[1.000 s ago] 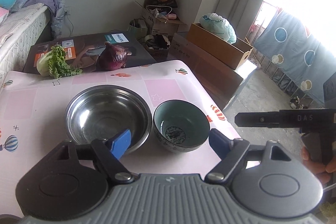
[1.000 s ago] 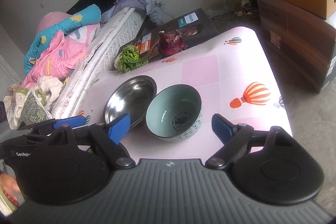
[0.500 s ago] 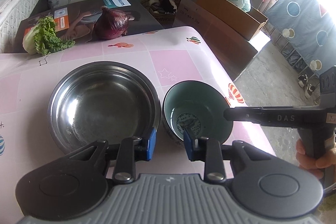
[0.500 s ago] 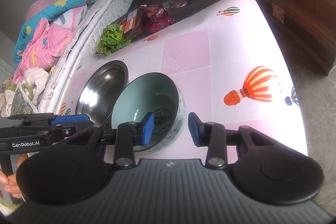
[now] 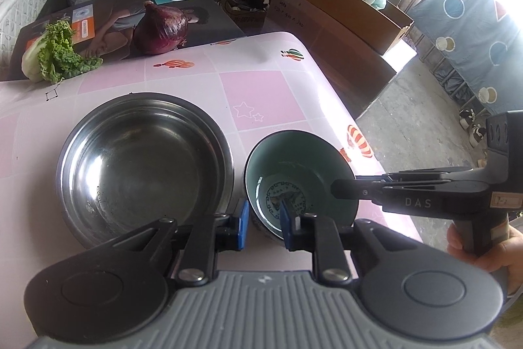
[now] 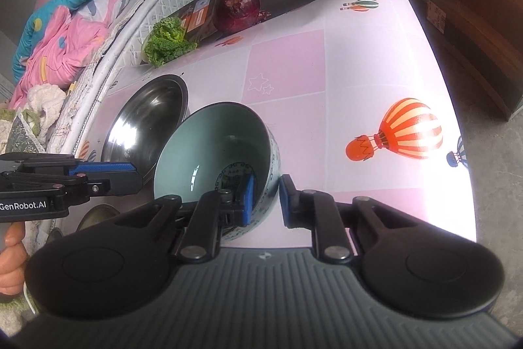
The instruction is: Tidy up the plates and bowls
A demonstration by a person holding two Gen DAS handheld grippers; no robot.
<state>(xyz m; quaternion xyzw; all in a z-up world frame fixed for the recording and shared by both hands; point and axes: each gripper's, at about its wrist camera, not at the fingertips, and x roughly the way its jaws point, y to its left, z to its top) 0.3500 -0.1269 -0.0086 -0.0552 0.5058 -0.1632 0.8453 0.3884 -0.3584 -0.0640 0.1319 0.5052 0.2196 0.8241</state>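
Both grippers just closing: left gripper point(image 5: 263, 223) pinched on the near rim of the teal ceramic bowl point(image 5: 300, 182), right gripper point(image 6: 265, 197) clamped on that bowl's right rim, bowl tipped. Lift together, level, then lower into the steel bowl point(image 5: 143, 165) touching its left side. Table edge point(image 5: 366, 146) close right of the teal bowl; open pink tabletop beyond it toward the red onion point(image 5: 161, 28).

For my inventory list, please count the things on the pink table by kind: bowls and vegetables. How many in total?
Bowls: 2, the steel bowl and the green ceramic bowl
Vegetables: 2, the red onion and the lettuce
Total: 4
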